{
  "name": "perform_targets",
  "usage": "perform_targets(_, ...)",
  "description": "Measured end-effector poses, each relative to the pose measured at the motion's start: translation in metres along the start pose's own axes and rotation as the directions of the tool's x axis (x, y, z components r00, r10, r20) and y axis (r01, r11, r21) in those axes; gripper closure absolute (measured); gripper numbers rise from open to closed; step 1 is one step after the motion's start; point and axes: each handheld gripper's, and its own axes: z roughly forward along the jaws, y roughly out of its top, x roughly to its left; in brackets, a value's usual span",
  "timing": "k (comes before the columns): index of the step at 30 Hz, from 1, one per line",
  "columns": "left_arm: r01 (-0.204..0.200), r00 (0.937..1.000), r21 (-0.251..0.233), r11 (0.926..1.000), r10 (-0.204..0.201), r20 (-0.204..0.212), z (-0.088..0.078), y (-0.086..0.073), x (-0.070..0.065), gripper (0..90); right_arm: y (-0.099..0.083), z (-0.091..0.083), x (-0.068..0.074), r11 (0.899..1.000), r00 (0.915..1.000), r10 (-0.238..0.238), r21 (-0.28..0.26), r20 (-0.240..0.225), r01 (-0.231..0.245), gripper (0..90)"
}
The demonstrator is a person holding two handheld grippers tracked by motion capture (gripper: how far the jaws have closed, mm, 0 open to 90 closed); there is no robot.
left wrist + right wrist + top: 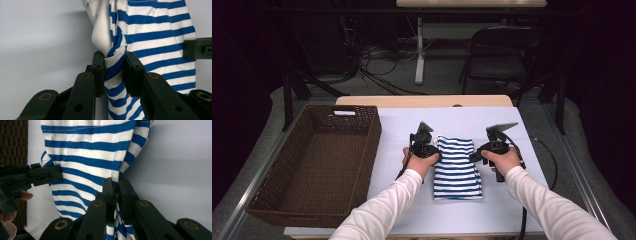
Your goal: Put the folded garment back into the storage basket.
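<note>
— Between the jaws of the left hand-held gripper (pixel 113 75), what do you see?
— A bunched fold of the blue-and-white striped cloth (pixel 160 42), pinched tight at its left edge. Some plain white fabric bulges just above the pinch.
— And the right hand-held gripper (pixel 116 192)?
— Its jaws are pressed together on the cloth's opposite edge, with striped fabric squeezed through between them.
— Where does the cloth lie?
— From the high view it sits folded on the white-covered desk (pixel 512 210), roughly in the middle, between the two hands. The left hand (pixel 419 161) is just beside its left edge, the right hand (pixel 502 161) just beside its right.
— Anything else on the desk?
— A brown wicker basket (pixel 267 175) stands at the left side, apart from the cloth. A cable (pixel 554 165) trails off the right edge.
— Beyond the desk?
— A dark folding chair (pixel 504 55) on the floor, and a white table leg (pixel 419 50) near a tangle of wires.
</note>
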Motion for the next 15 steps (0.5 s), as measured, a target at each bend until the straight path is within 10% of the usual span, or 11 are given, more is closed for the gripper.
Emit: perform_targets(15, -0.023, 0.9997, -0.01, 0.9997, 0.023, 0.002, -0.023, -0.003, -0.004, 72.7, -0.003, -0.009, 0.011, 1.0, 0.9995, -0.025, 0.003, -0.02, 0.025, 84.7)
